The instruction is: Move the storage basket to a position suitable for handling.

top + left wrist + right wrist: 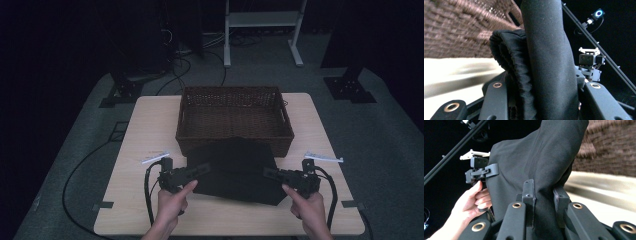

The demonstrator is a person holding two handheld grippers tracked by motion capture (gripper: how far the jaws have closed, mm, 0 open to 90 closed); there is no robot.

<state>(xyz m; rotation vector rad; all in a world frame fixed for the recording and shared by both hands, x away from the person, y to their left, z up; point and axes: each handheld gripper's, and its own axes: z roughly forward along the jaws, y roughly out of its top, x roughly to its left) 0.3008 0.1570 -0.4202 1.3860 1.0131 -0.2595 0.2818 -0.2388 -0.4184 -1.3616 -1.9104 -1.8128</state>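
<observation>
- Black folded cloth (235, 170), matte, soft fabric, several layers; a rolled hem edge shows bunched at the left side in the left gripper view (516, 65).
- Cloth sits at the front half of the pale wooden bench (150, 125), its far edge against the front wall of the brown woven wicker basket (234, 112); it is stretched between the two tongs.
- Cannot tell whether the cloth's middle rests on the bench or hangs just above it.
- Left tongs (192, 171) grip the cloth's left edge; in the left gripper view the fabric runs up between the jaws, clamped.
- Right tongs (272, 173) grip the cloth's right edge; in the right gripper view (544, 195) both jaw tips press into the fabric, closed on it.
- Left hand (172, 197) comes from the bottom edge, wrapped around the handle, tongs aimed right and inward.
- Right hand (307, 200) mirrors it, tongs aimed left and inward.
- Both tongs low, near the bench, well apart, cloth spanning the gap.
- Black cables (148, 190) loop from each handle.
</observation>
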